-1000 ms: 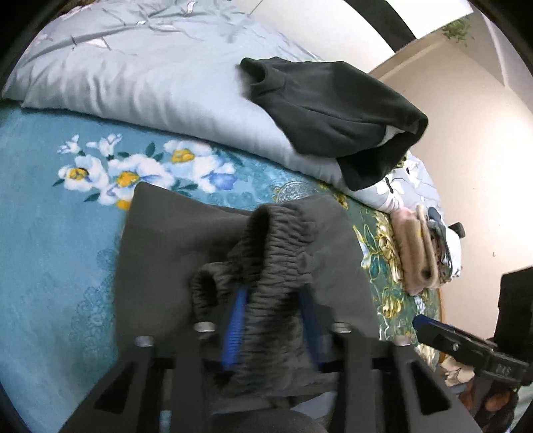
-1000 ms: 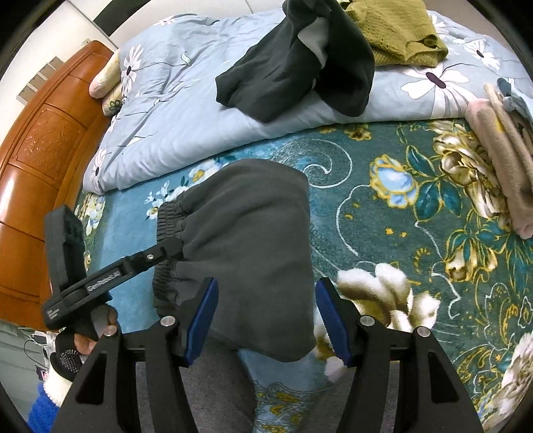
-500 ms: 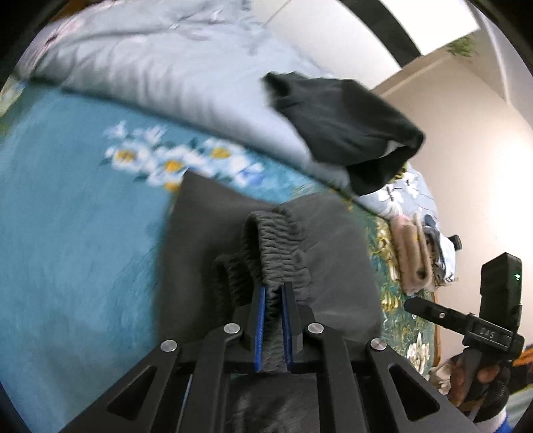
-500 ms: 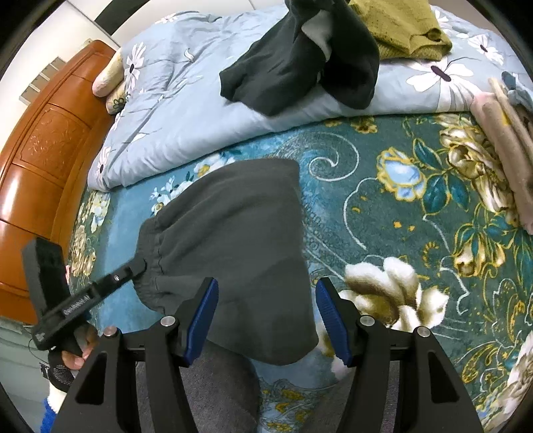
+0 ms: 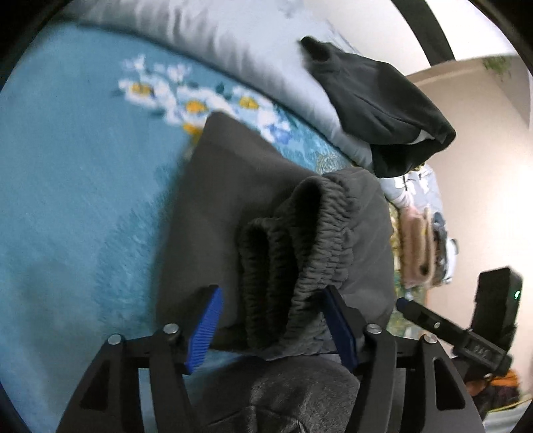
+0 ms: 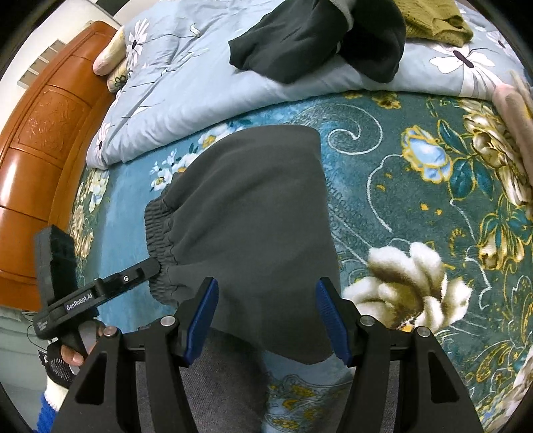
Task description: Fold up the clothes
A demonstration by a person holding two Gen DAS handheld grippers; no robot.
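Sweatpants: dark grey sweatpants (image 6: 256, 213) folded, lying flat on the teal floral blanket (image 6: 416, 206) that covers the bed; elastic waistband (image 5: 299, 253) bunched up at the near left edge.
Left gripper: left gripper (image 5: 271, 328) spread wide, blue pads either side of the bunched waistband, fabric sitting loose between them, not pinched. In the right wrist view its tip (image 6: 146, 268) touches the waistband edge.
Right gripper: right gripper (image 6: 266, 319) spread open, hovering over the near hem of the sweatpants, fabric visible between the pads; contact with the cloth cannot tell.
Hand: person's hand in a dark glove (image 6: 66, 356) on the left gripper handle, blue sleeve below.
Quilt: light blue flowered quilt (image 6: 186, 83) piled at the far side of the blanket, well apart from the sweatpants.
On quilt: black garment (image 6: 316, 36) crumpled on top; olive knit sweater (image 6: 436, 20) just beside it, to the right.
Stack: beige and pink folded clothes (image 6: 513, 110) at the right edge of the blanket.
Headboard: orange-brown wooden headboard (image 6: 43, 140) on the left.
Left view: blurry.
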